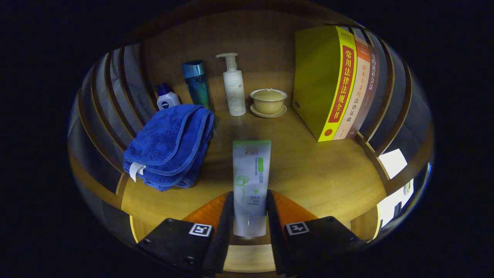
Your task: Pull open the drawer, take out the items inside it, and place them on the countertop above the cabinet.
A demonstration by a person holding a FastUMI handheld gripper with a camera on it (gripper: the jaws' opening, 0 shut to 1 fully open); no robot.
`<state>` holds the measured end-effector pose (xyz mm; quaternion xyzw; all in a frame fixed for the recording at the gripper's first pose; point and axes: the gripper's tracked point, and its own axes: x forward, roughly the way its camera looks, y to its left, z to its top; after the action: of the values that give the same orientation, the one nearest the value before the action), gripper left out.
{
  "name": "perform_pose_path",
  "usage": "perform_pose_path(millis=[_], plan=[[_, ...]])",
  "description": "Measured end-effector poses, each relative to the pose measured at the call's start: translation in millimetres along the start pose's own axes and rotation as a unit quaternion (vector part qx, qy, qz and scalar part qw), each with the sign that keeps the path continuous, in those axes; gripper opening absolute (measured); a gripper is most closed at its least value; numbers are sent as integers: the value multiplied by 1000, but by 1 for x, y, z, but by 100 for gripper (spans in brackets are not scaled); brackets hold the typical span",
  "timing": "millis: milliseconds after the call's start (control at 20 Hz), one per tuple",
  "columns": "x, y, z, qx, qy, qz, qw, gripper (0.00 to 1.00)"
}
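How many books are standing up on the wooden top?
3: a thick yellow book, a thin orange book against it, then a dark brown book outermost, beyond the gripper clamping a white tube.

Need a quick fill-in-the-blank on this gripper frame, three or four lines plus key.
1. The gripper is shut on the white and green ____, one finger on each side.
2. Beside the tube on the wooden countertop lies a folded ____ towel.
3. The lidded cup sits on a ____.
4. Next to the cup stand three upright ____, the nearest one yellow.

Missing words: tube; blue; saucer; books
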<state>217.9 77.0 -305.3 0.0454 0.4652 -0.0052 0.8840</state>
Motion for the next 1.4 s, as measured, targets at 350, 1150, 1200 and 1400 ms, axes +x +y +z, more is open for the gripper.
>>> perform_pose_path(millis=[350,1150,1200,1400], plan=[[-22,9,21,-11,-39,12,999,84],[-165,39,69,-28,-222,55,973,100],[-181,38,70,-29,-239,57,969,100],[-226,35,62,-15,-297,59,953,100]])
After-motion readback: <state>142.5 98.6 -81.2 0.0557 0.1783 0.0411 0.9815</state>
